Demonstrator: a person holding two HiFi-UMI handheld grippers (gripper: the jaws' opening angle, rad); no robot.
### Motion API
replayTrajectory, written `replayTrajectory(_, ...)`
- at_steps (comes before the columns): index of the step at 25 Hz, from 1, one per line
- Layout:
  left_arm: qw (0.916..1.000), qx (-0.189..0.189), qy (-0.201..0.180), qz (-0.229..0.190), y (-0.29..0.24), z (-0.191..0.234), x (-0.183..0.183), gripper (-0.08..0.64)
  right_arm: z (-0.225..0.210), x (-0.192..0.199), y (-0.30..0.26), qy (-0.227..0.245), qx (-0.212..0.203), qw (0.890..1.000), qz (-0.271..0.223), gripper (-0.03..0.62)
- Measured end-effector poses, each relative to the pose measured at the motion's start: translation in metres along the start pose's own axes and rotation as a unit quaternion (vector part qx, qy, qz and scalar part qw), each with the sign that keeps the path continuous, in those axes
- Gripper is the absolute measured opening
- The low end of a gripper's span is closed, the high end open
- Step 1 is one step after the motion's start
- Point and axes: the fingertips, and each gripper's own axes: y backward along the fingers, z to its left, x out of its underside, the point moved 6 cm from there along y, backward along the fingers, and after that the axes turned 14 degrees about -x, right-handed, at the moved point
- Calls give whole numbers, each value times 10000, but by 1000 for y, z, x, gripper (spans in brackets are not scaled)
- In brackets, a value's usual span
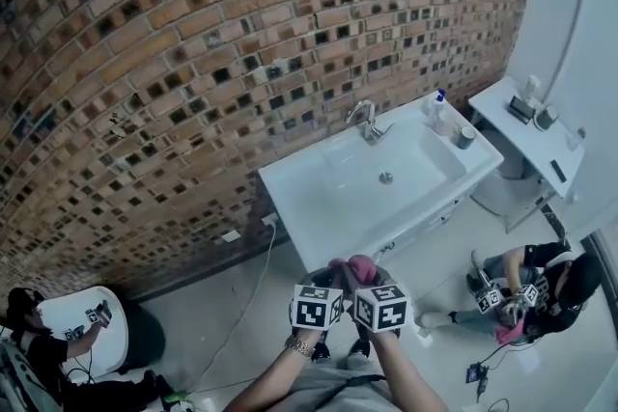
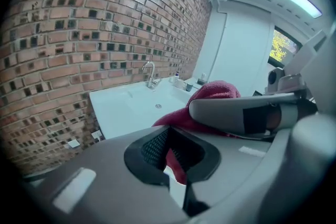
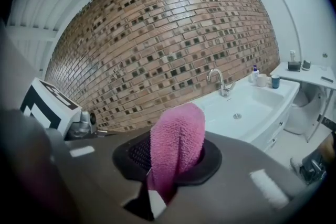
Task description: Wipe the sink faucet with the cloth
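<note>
The white sink (image 1: pixel 319 198) stands against the brick wall, with its chrome faucet (image 1: pixel 364 122) at the back rim. Both grippers hover close together in front of the sink, well short of it. A pink cloth (image 1: pixel 355 265) bunches between their tips. My left gripper (image 1: pixel 331 273) is shut on one end of the cloth (image 2: pixel 176 165). My right gripper (image 3: pixel 168 165) is shut on a folded loop of the cloth (image 3: pixel 178 136). From the left gripper view the faucet (image 2: pixel 149 72) and sink (image 2: pixel 121 107) lie ahead, and the right gripper view also faces the faucet (image 3: pixel 219 81).
A bottle (image 1: pixel 439 104) and a cup (image 1: pixel 466 137) stand on the sink's right end. A white side table (image 1: pixel 502 106) with small items is to the right. One person (image 1: pixel 541 289) crouches on the floor at the right, another (image 1: pixel 43 347) at the lower left.
</note>
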Motion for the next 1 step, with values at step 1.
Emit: replayTrajectory(1, 10000, 22, -33, -9, 3, 3, 2, 14, 3, 4, -1, -58, 15, 10000, -5, 64)
